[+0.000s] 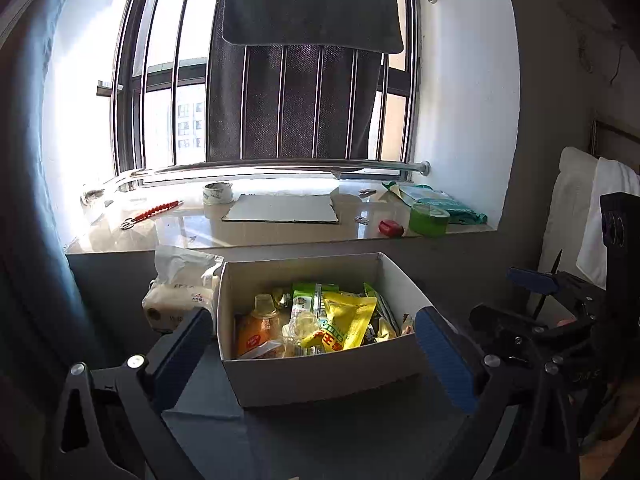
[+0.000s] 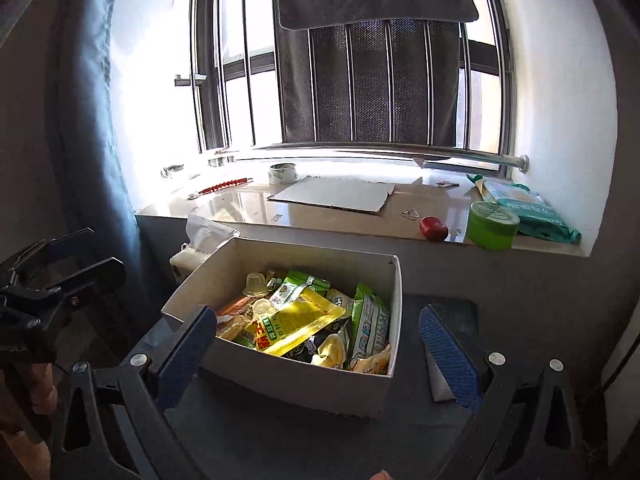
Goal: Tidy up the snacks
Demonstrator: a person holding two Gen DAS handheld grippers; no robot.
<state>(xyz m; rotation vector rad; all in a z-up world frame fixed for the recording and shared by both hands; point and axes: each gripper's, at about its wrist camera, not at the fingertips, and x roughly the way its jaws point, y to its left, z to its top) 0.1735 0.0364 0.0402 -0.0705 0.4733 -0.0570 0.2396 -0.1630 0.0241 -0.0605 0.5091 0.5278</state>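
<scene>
1. Now the left claw and right claw both gape wide, pinching nothing.
2. Snacks (yellow pouch uppermost) fill the white box on the table below the windowsill.

Counted one box on the dark worktop, with one tissue pack beside it. Inside: one large yellow pouch, two clear jelly cups, one orange packet, several green and pale wrappers, too jumbled to number. On the sill: one tape roll, one cardboard sheet, one red spiked stick, one small red thing, one green tub, one teal pack. Two towels on the rails. Two hand-held grippers.
</scene>
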